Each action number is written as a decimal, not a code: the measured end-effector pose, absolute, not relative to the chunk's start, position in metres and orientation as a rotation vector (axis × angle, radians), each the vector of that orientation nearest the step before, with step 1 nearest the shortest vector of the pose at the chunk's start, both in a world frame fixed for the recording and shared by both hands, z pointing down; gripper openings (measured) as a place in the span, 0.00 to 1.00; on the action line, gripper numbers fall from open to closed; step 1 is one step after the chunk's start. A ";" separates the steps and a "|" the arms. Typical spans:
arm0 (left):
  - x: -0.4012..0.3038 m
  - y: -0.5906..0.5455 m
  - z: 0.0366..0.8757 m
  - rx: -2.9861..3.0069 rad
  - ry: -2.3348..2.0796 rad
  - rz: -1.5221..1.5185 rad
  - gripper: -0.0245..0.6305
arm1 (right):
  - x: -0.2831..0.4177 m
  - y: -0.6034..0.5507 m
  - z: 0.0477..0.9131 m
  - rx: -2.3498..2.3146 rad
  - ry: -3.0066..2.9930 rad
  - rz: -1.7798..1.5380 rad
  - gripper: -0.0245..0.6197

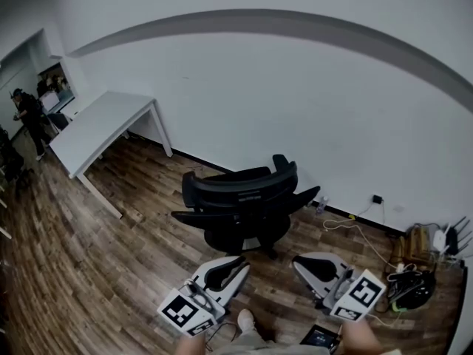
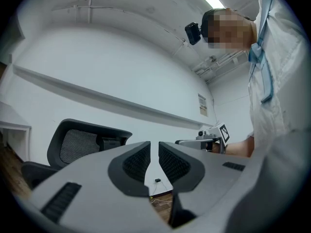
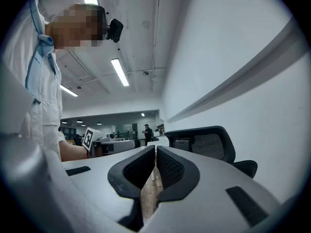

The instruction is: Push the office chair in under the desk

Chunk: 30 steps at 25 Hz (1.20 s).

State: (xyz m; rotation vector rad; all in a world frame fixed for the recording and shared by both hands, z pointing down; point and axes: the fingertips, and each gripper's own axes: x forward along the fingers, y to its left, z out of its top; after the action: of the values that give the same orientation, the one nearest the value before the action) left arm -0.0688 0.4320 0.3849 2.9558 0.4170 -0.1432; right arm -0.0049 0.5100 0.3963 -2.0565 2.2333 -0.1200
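Black mesh-backed office chair (image 1: 240, 202) stands on the brown wood-plank floor (image 1: 89, 272) close to the white wall. It is well apart from the white rectangular surface (image 1: 100, 128) off to the left, so not yet under it.

Left tongs (image 1: 228, 268) are near the chair without touching it, a narrow slit apart, nothing between. Right tongs (image 1: 316, 266) are together, empty, also clear of the chair.

Risks, judged:
- The roll is long and diagonal, so an off-centre shove may swivel the seat or send the chair veering.
- Tong tips may slide off the mesh.
- Armrests may strike the surface's edge or slim leg (image 1: 100, 196).

Loose white cable (image 1: 355, 224) by the wall lies away from the route.
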 end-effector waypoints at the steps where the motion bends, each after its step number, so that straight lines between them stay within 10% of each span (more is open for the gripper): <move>1: -0.068 0.425 0.385 2.958 0.403 -0.141 0.10 | -0.002 0.506 0.396 -2.061 2.238 -0.123 0.09; 30: -0.035 0.320 0.406 2.962 0.229 -0.079 0.16 | 0.064 0.431 0.402 -2.119 2.222 -0.143 0.10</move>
State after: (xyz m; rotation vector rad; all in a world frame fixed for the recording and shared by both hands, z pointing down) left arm -0.0352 0.3205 0.4061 2.9621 0.2289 -0.0787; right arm 0.0637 0.4310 0.4018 -2.1189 2.2222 -0.1430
